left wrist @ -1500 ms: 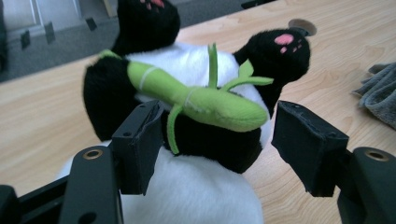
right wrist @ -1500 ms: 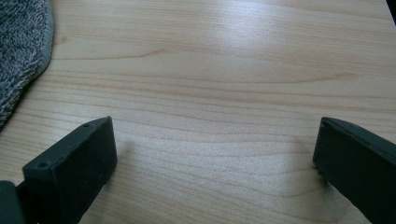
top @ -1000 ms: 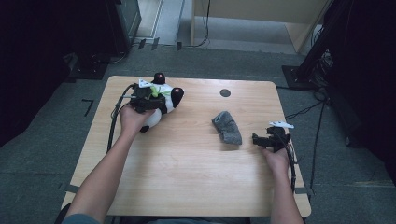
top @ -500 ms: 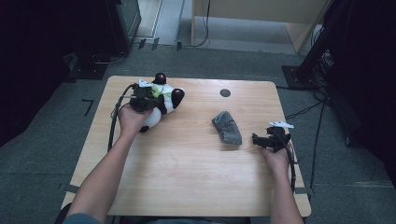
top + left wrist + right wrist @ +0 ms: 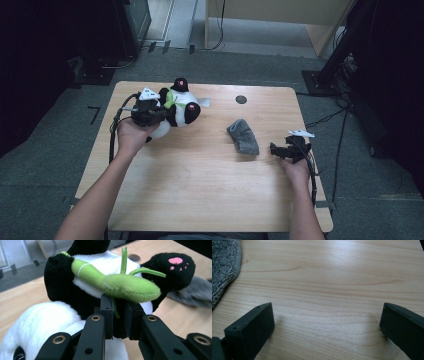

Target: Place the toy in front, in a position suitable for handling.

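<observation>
In the left gripper view we see what the high view cannot resolve: the left gripper (image 5: 117, 315) has its jaws clamped on the plush panda (image 5: 177, 107), black fur pinched under its green bamboo stalk (image 5: 115, 283). The panda sits at the bench (image 5: 200, 185) far-left. The right gripper (image 5: 280, 150) has its jaws wide over bare wood beside the grey cloth (image 5: 243, 136).

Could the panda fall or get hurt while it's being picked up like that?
Maybe. The left gripper pinches just a small fold of the panda, right under its green bamboo stick, so the heavy toy might slip out and drop onto the table. The thin green leaves sit close to the jaws and could get tugged. The right gripper rests open beside the grey cloth, too far away to catch the toy.
</observation>
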`<state>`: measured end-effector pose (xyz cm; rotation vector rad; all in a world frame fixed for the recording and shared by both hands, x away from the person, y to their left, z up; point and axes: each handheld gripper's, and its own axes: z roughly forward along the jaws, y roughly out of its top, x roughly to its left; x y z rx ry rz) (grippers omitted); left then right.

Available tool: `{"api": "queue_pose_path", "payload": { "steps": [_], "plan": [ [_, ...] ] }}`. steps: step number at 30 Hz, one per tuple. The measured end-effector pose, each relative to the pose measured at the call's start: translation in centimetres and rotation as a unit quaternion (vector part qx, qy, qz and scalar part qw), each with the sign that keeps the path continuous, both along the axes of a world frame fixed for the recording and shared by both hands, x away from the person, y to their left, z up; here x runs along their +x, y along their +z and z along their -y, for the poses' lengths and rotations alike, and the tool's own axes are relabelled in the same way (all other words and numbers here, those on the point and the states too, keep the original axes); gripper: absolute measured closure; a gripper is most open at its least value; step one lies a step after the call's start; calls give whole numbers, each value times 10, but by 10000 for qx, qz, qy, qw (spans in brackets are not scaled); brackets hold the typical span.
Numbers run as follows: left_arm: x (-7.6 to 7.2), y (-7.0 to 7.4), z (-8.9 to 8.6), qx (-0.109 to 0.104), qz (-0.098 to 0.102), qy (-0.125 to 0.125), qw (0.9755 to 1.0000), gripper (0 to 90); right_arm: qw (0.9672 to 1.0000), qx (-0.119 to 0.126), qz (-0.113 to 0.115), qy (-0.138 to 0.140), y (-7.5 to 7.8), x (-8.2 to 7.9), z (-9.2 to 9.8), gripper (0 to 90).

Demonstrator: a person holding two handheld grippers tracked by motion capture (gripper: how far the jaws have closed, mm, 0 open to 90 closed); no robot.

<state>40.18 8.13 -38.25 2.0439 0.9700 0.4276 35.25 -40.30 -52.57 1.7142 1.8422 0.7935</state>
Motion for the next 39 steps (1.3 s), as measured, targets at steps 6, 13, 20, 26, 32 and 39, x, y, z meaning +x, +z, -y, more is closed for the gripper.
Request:
{"api": "queue_pose_path", "payload": {
  "steps": [6, 13, 20, 26, 32, 39],
  "plan": [
    [-32, -11, 10, 80, -243, -426, 9988, 795, 10000, 6, 2, -6, 0, 0, 0, 0],
    [-61, -18, 25, 68, -303, -683, 9972, 794, 10000, 5, 2, -5, 0, 0, 0, 0],
    [-87, -21, 36, 73, -324, -1001, 9944, 792, 10000, 5, 2, -5, 0, 0, 0, 0],
    [-100, -30, 43, 112, -418, -1193, 9919, 789, 10000, 6, 3, -5, 0, 0, 0, 0],
    [-106, -39, 48, -10, -418, -1226, 9916, 782, 10000, 7, 3, -9, 0, 0, 0, 0],
    [-107, -48, 49, -222, -399, -1195, 9918, 711, 10000, 3, 17, -37, 0, 0, -2, 8]
  ]
}}
